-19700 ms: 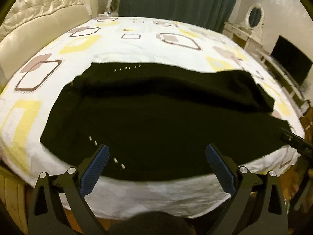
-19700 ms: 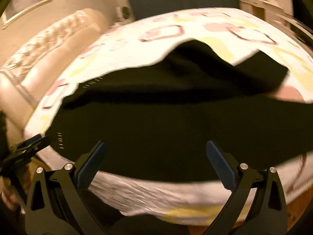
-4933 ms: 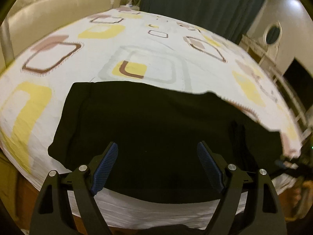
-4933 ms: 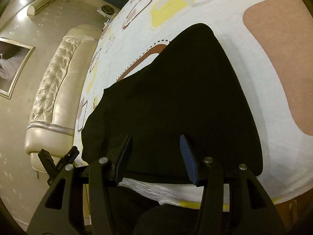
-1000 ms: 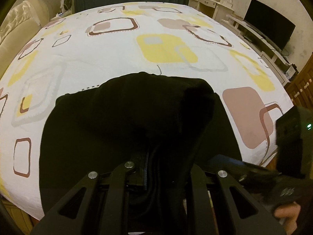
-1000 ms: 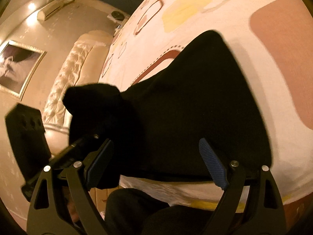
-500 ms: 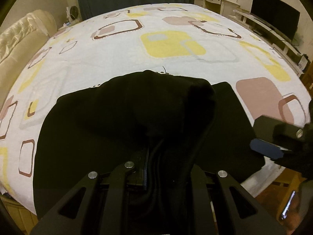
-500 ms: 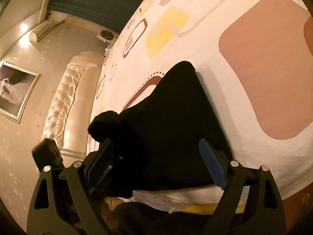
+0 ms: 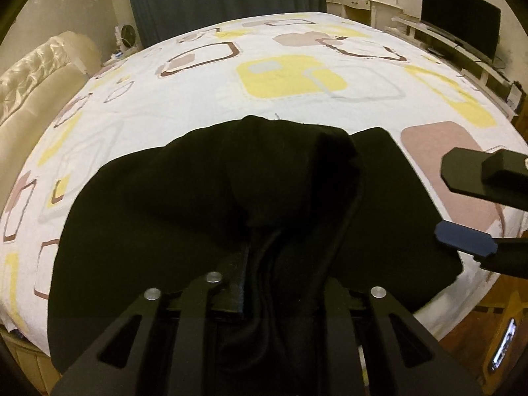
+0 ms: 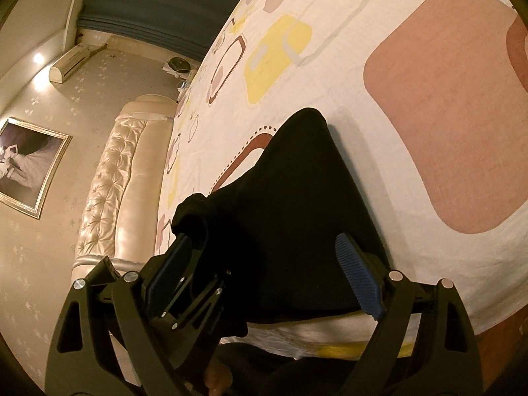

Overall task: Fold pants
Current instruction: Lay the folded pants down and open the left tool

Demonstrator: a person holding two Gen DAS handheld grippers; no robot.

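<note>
Black pants (image 9: 158,217) lie folded near the front edge of the bed (image 9: 204,99). One end of them is gathered into a raised hump that runs back between the jaws of my left gripper (image 9: 283,264). Those jaws are opening, with the bunched cloth still pinched between them. In the right wrist view the pants (image 10: 303,204) taper to a point on the sheet, and their lifted fold rises at the left. My right gripper (image 10: 264,274) stands open over the near edge of the pants, holding nothing. It also shows at the right of the left wrist view, the right gripper (image 9: 462,208) just past the pants' right edge.
The patterned bedsheet (image 10: 429,66) spreads far beyond the pants. A cream tufted headboard (image 9: 29,79) is at the left. A dressing table (image 9: 363,3) and a dark TV (image 9: 462,33) line the right wall. Wooden floor (image 9: 488,326) lies beyond the bed's corner.
My left gripper has sunk toward the bed with the gathered end, so the hump sits lower over the flat pants. The right gripper has slid a little sideways, still open.
</note>
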